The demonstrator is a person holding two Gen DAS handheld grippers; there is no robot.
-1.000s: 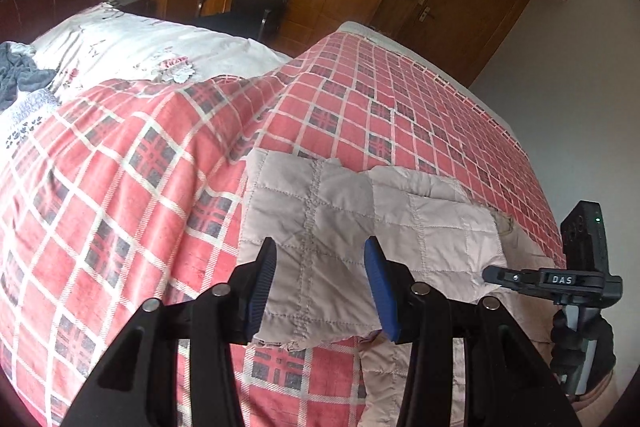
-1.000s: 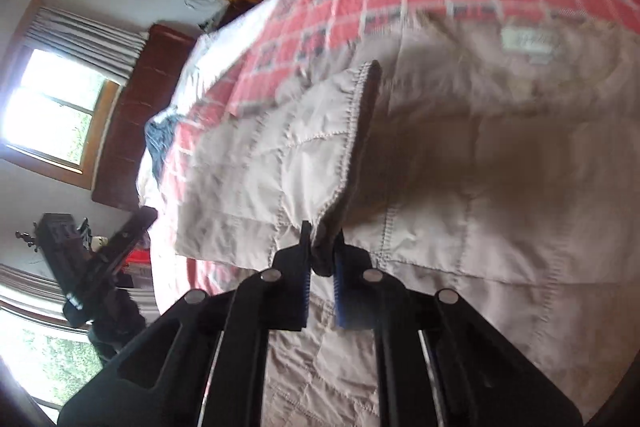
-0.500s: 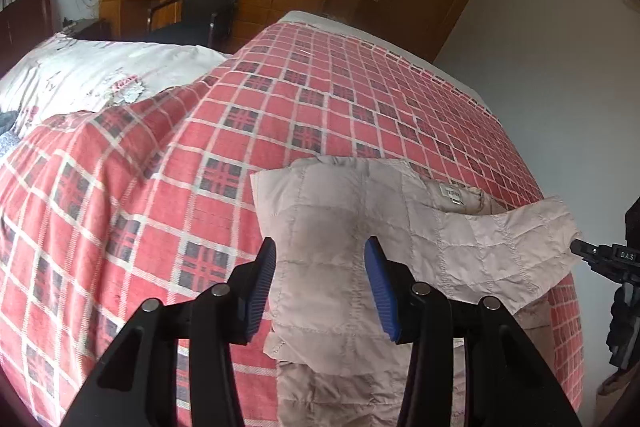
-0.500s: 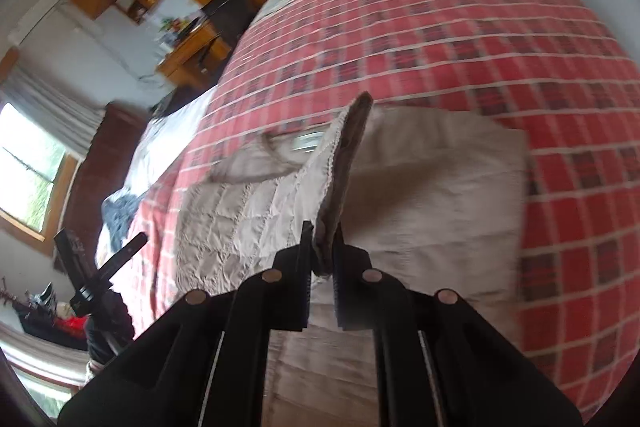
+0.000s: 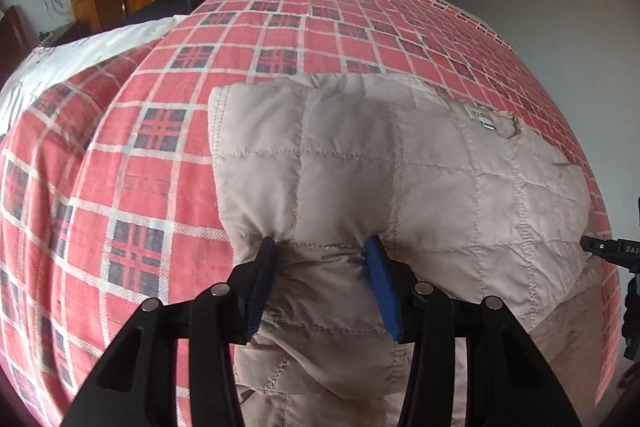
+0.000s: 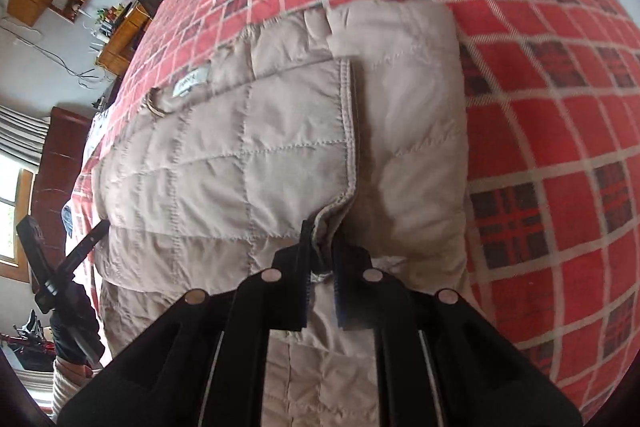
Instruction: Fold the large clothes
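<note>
Jacket (image 6: 248,155) edge between right gripper (image 6: 320,239) fingers, on bed (image 6: 540,107)

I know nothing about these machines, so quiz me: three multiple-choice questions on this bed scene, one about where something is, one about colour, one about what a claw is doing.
1. Where does the beige quilted jacket lie?
A. on the red plaid bedspread
B. on the desk chair
C. on the floor

2. What colour are the pads of the left claw?
A. green
B. blue
C. yellow

3. What is the right claw doing?
A. hanging open above the bed
B. gripping a pillow
C. pinching a stitched jacket edge

Answers: 1 A, plaid shows all round the jacket. 2 B, both pads are blue. 3 C, the jaws are closed on the seam.
</note>
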